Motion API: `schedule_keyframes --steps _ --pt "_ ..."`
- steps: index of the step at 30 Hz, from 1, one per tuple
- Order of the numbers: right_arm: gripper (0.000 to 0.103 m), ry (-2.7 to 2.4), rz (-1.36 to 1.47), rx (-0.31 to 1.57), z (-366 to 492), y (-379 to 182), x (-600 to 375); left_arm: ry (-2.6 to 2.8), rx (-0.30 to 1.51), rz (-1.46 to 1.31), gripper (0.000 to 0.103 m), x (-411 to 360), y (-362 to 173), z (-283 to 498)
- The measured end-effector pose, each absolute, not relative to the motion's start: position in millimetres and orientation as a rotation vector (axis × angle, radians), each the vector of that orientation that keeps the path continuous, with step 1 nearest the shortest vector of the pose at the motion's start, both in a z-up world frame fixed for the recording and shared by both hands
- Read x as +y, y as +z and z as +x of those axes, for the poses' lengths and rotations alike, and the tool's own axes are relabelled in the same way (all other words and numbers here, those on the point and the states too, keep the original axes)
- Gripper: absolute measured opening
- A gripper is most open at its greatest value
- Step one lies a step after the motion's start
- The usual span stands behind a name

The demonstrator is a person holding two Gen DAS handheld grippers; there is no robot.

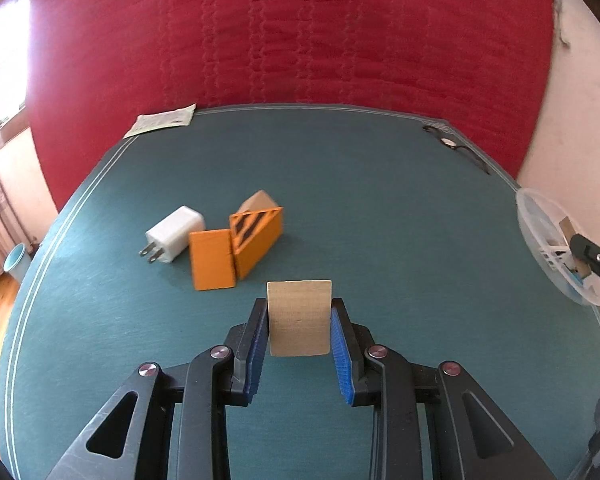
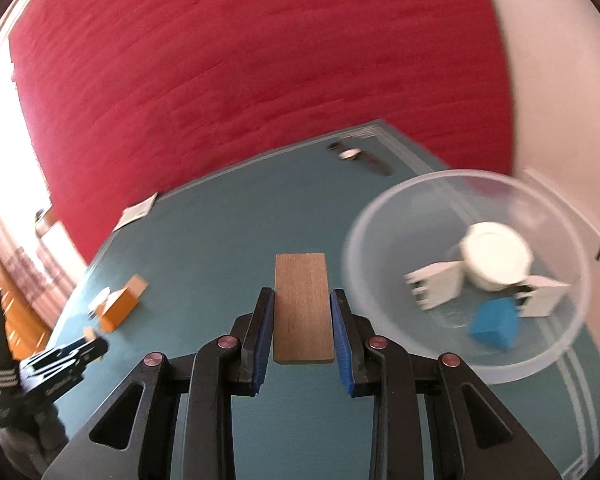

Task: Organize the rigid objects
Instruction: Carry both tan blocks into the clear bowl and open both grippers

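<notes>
Both grippers clamp wood: left gripper (image 1: 299,320) holds a pale wooden block (image 1: 299,318); right gripper (image 2: 303,320) holds a darker wooden slab (image 2: 303,308) beside the clear bowl (image 2: 384,216), presumably the collection point.

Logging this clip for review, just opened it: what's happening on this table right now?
A person is sorting small objects into a clear plastic bowl. The left gripper holds a pale wooden block; the right gripper holds a darker wooden block beside the bowl, which already contains white pieces and a blue block. A white charger and orange boxes remain on the green table.
</notes>
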State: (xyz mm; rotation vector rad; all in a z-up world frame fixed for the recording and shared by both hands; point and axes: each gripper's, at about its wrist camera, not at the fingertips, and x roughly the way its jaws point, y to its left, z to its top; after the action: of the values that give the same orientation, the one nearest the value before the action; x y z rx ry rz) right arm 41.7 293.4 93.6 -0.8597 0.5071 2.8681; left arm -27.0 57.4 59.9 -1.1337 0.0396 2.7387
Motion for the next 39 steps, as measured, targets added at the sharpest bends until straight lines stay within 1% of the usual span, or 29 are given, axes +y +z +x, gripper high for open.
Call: schedule_keyframes --steps 8,16,20,23,29,36,39 --pt "0.029 2.745 -0.794 0.525 55 94 341 2.697 0.080 -1.108 0.031 82 64 -24" --pt "0.029 2.691 -0.792 0.526 57 83 370 2.653 0.120 -1.083 0.031 108 70 -21" --pt "0.034 2.695 -0.812 0.515 56 79 375 2.635 0.146 -1.064 0.031 123 73 -18" --pt "0.035 2.705 -0.804 0.514 58 80 378 2.616 0.161 -1.053 0.031 133 75 -16" --pt "0.035 2.668 -0.741 0.497 63 80 387 2.553 0.187 -1.026 0.031 160 80 -15" --pt "0.036 2.554 -0.578 0.382 77 81 394 2.460 0.227 -0.941 0.031 206 91 -11" --pt "0.036 2.530 -0.571 0.409 78 79 399 2.417 0.244 -0.910 0.031 229 94 -10"
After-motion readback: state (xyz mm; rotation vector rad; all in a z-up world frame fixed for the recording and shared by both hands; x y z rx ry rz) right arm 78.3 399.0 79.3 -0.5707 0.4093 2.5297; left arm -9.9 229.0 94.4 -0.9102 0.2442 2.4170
